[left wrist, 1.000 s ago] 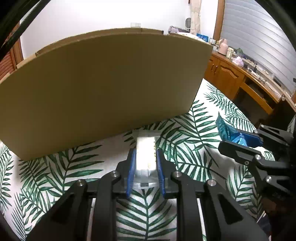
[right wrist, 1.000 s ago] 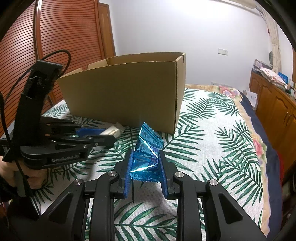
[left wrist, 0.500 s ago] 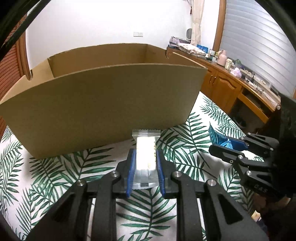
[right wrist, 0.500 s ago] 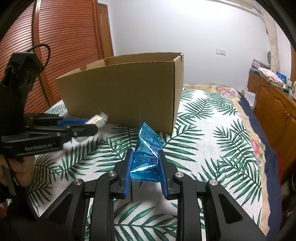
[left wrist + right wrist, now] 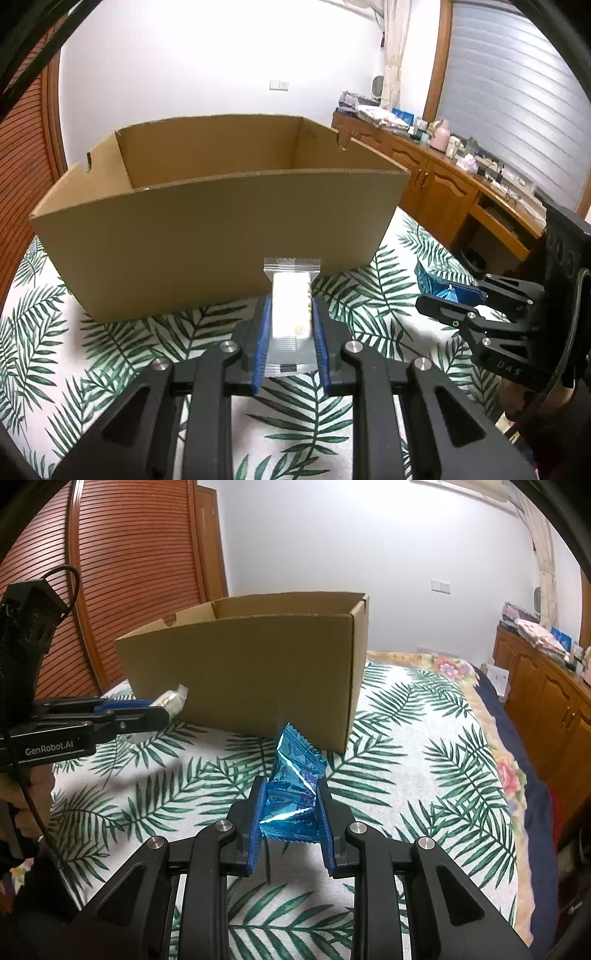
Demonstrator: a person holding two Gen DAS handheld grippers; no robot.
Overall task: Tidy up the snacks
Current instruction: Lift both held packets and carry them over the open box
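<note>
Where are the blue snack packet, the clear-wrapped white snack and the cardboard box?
blue snack packet (image 5: 293, 797), right wrist view, crinkled foil middle.
clear-wrapped white snack (image 5: 290, 310), left wrist view, white bar inside the wrapper.
cardboard box (image 5: 221, 236), left wrist view, near outer wall.

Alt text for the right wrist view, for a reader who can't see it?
The right tongs grip a blue foil snack packet above a leaf-print cloth, facing an open cardboard box. At left, the left tongs hold a clear-wrapped snack.

cardboard box (image 5: 207, 236) floor hidden, dresser clutter (image 5: 424, 129) indistinct
</note>
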